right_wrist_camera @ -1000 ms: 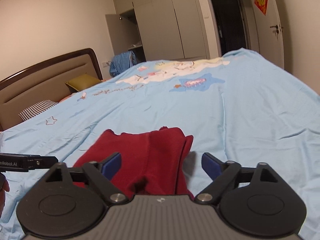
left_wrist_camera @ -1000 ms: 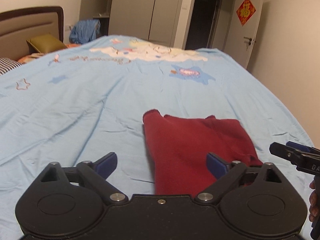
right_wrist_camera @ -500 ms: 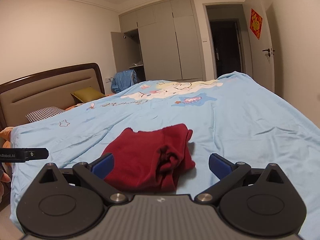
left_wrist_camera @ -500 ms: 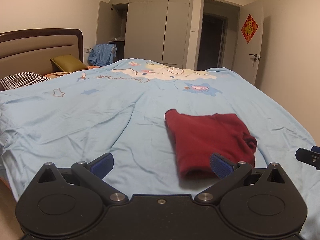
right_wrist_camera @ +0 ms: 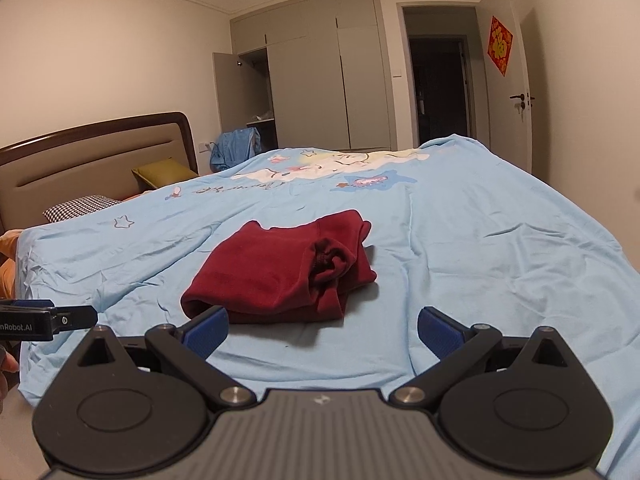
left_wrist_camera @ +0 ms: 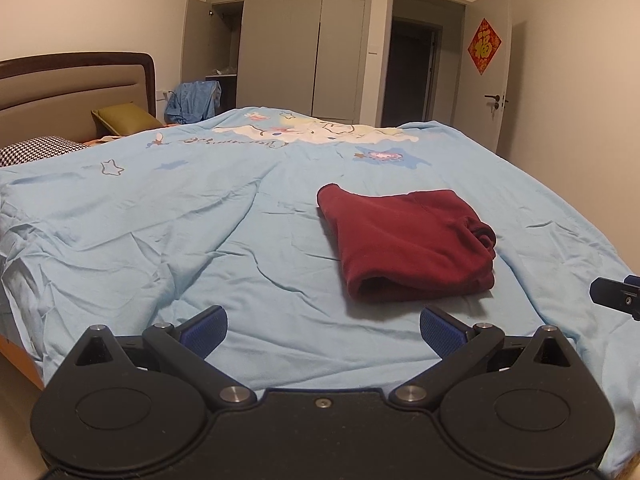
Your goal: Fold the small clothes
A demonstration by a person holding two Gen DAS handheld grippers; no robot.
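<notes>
Red top (left_wrist_camera: 408, 236) is lying folded on the blue sheet (left_wrist_camera: 200, 240), w/ a bunched cuff poking out on the door-side edge. Both grippers are hanging back just off the top's near edge, not touching it. Left gripper (left_wrist_camera: 322, 330) is sitting w/ jaws wide apart, nothing btwn them. Right gripper (right_wrist_camera: 322, 330) same deal, fully spread & empty. Pillows (right_wrist_camera: 164, 172) are sitting well beyond the top, by the headboard (right_wrist_camera: 92, 168).

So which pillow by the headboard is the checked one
The black-and-white houndstooth pillow, the one nearer the cameras. The olive green pillow behind it, against the headboard, is plain.
</notes>
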